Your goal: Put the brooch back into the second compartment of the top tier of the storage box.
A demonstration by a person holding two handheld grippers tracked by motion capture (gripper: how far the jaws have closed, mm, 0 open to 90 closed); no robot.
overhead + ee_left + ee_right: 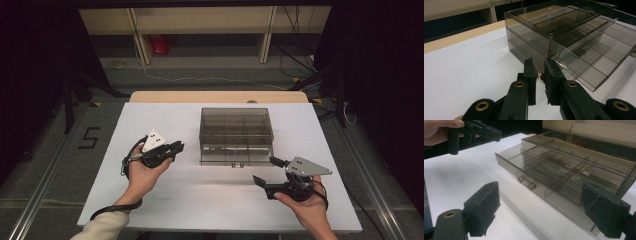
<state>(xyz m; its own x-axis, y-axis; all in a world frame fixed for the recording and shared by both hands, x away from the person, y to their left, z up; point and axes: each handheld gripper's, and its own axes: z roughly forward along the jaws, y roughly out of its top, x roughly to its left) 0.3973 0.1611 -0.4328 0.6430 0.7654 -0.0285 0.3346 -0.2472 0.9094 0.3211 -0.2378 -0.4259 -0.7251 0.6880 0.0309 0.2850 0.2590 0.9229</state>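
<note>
Drawer box (236, 135) sits mid-table on the white sheet (150, 200), its lower drawer (549, 182) pulled out. Left gripper (177, 147) hovers beside it, jaws clenched on a tiny brown thing (540, 75). Right gripper (266, 171) is spread wide. Beyond: wooden edge (215, 96), grey floor (200, 70), shelving (200, 25).

Between the black left gripper (178, 146) and black right gripper (265, 171) sits a smoky grey see-through drawer box (236, 131) (plain, no pattern). The table (150, 120) under them is white, its far edge pale wood.
</note>
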